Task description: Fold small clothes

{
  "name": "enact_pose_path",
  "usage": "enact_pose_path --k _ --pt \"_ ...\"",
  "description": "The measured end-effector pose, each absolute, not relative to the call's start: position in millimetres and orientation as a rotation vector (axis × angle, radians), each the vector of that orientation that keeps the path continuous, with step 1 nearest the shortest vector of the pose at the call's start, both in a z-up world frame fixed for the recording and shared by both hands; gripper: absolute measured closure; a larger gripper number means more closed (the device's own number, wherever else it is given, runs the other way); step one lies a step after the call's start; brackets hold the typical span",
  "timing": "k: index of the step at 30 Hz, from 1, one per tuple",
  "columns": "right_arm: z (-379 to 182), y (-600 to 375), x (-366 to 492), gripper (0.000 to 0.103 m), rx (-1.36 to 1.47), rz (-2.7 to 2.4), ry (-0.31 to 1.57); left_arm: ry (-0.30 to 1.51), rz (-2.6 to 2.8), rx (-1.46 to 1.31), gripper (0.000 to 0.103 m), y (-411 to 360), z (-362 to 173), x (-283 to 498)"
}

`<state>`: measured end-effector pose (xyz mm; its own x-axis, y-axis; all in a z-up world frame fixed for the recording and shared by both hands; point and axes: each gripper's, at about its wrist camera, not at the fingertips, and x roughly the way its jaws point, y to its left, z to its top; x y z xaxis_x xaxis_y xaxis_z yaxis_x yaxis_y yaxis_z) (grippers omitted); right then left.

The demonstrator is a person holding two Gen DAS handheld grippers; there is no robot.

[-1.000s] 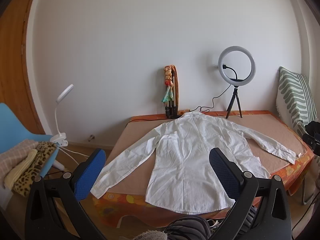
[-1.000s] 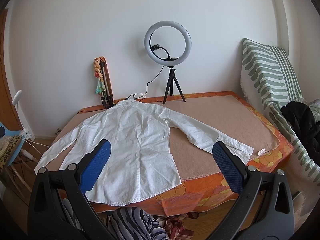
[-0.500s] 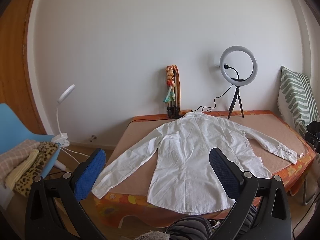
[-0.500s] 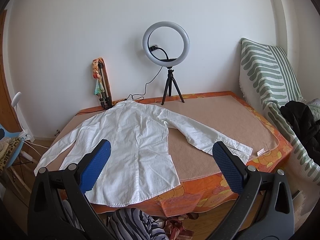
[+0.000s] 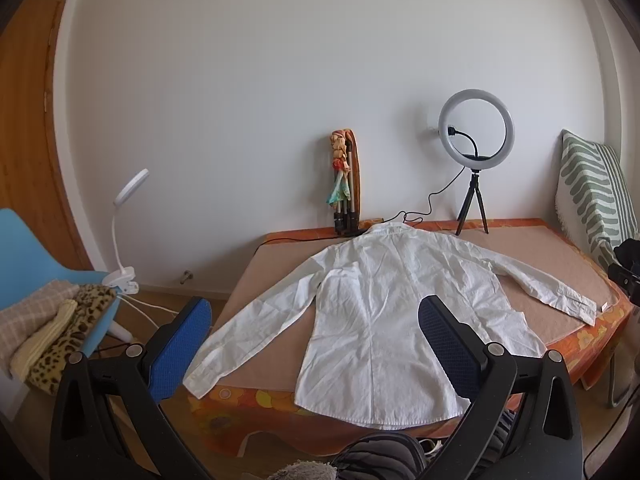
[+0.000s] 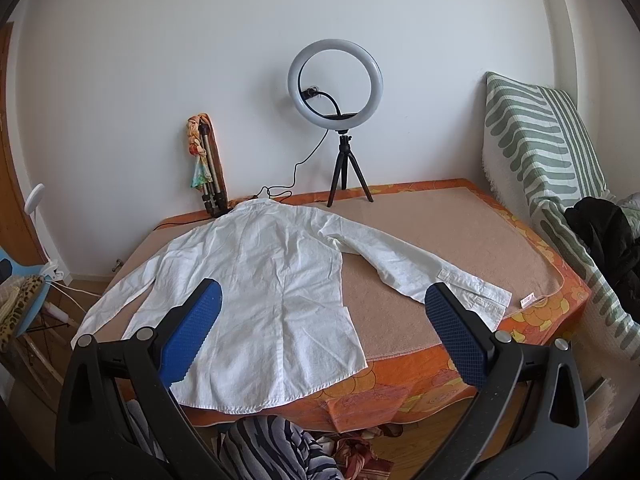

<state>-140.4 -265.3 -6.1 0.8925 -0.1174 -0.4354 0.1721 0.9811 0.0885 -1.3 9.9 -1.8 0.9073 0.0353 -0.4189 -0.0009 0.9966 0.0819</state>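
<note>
While both tongs hang short of the bed, nothing's been folded yet. White shirt point(image 5: 384, 312) lies flat, back side up, on the bed point(image 6: 460, 232); collar at the far end by the wall, hem at the near edge and slightly overhanging it, sleeves spread out to left & right. Left cuff reaches the near-left corner of the bed, right cuff lies near the right edge, just beside a small tag.

Left tongs point(image 5: 316, 340) are spread wide, holding nothing, aimed at the lower half of the shirt. Right tongs point(image 6: 324, 336) also wide and empty, pointed between the hem and the right sleeve. Neither touches cloth.

Step in hand, I'd say: the approach before a first fold. Next move prob. calls for dropping each pair of tongs onto a sleeve or side edge, pinching one layer only, then carrying it inward across the back w/o dragging the rest. Hem overhang could slip off the edge if pulled.

Other bits: ring light point(image 6: 335, 80) on a small tripod at the far side, folded tripod w/ a scarf point(image 5: 344, 180) against the wall, striped cushion point(image 6: 540, 140) at right.

Writing: small tag point(image 6: 527, 300) on the bed cover near the right cuff has red marks, too small to read. No brand visible anywhere else.
</note>
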Motion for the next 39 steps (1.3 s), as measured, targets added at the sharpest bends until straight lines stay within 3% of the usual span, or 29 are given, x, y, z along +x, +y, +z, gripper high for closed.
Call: enact_pose_path --k 14,21,26,30,34,39 --pt "-12 -244 -133 0.0 0.082 -0.117 0.446 0.453 0.06 0.034 0.0 38 -13 10" --pt "-1 -233 -115 0.0 0.085 -0.042 0.455 0.461 0.062 -0.059 0.001 87 -29 16" --pt "22 -207 -78 0.0 0.108 0.108 0.469 0.568 0.066 -0.166 0.02 146 -61 39" --pt "30 -176 -33 0.0 0.121 0.21 0.499 0.643 0.131 -0.208 0.024 198 -98 62" --pt "25 -145 20 0.0 0.122 0.224 0.528 0.726 0.131 -0.375 0.034 252 -141 89" --pt "6 -106 95 0.001 0.183 0.283 0.643 0.787 0.121 -0.504 0.034 290 -188 111"
